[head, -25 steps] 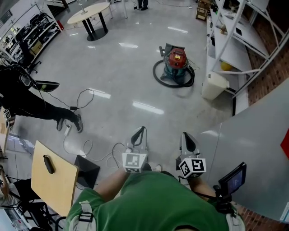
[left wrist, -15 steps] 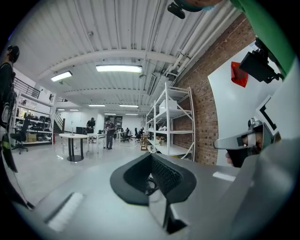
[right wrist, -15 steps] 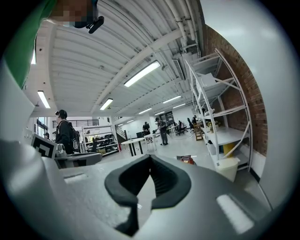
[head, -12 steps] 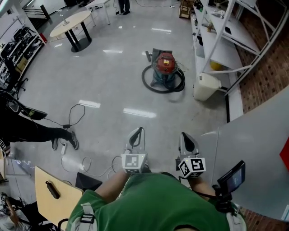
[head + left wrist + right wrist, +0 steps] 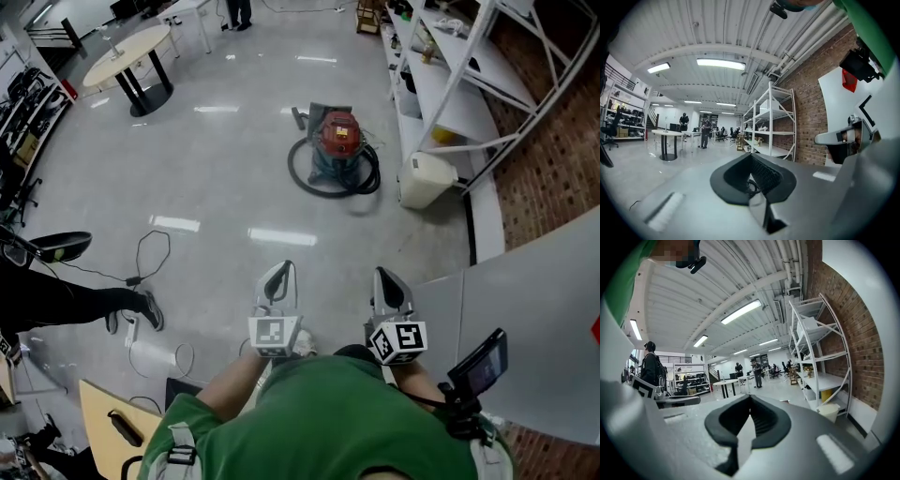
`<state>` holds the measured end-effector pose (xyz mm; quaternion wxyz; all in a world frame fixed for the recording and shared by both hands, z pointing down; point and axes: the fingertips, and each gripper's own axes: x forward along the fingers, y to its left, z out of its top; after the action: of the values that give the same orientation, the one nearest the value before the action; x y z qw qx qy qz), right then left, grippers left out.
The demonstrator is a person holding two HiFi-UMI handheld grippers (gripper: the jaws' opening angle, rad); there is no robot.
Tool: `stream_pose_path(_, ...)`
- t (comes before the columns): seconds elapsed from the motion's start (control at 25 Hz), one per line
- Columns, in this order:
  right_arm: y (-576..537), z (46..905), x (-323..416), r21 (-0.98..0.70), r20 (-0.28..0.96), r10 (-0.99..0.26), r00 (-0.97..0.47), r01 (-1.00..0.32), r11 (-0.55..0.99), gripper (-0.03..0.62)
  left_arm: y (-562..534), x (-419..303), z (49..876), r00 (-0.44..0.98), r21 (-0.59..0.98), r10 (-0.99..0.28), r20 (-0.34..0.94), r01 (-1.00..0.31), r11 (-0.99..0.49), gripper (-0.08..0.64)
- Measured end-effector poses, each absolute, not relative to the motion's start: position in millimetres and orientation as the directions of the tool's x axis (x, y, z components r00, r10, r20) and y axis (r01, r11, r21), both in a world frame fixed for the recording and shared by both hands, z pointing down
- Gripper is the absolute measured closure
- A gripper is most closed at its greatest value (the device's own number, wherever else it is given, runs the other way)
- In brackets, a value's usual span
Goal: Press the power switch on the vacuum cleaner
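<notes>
The vacuum cleaner (image 5: 336, 148) stands on the grey floor far ahead, with a red lid, a teal body and a black hose coiled round its base. Its switch is too small to make out. My left gripper (image 5: 280, 270) and right gripper (image 5: 385, 277) are held side by side close to my body, pointing forward, far short of the vacuum. Both are shut with nothing between the jaws. The left gripper (image 5: 751, 165) and the right gripper (image 5: 749, 405) look out level across the hall in their own views, and neither view shows the vacuum.
White shelving (image 5: 448, 82) runs along the right with a white bin (image 5: 424, 179) at its foot, beside the vacuum. A grey panel (image 5: 534, 328) stands at my right. A person in black (image 5: 66, 298), a floor cable (image 5: 150, 251) and a wooden board (image 5: 120, 427) lie left. A round table (image 5: 127, 45) stands far left.
The head view has moved forward and swung: the vacuum now sits further left and nearer the middle. The person in black has slid down the left edge. Both grippers keep their place.
</notes>
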<state>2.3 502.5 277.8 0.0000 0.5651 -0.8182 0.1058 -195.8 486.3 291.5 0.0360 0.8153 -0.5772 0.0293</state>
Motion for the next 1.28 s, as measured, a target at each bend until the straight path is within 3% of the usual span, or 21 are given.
stream_pose_path(0.64, 420.4, 280.3, 1.6, -0.149, 0.121, -0.922, -0.367, -0.925, 0.349, 0.589, 417.0, -200.6, 301.8, 0.310, 0.071, -0.943, 0.122, -0.950, -0.303, 0.552)
stream_pose_path(1.28, 287.4, 282.6, 84.1, -0.201, 0.105, -0.903, -0.416, -0.899, 0.390, 0.589, 298.1, -118.3, 286.8, 0.281, 0.010, -0.950, 0.137, -0.959, -0.282, 0.552)
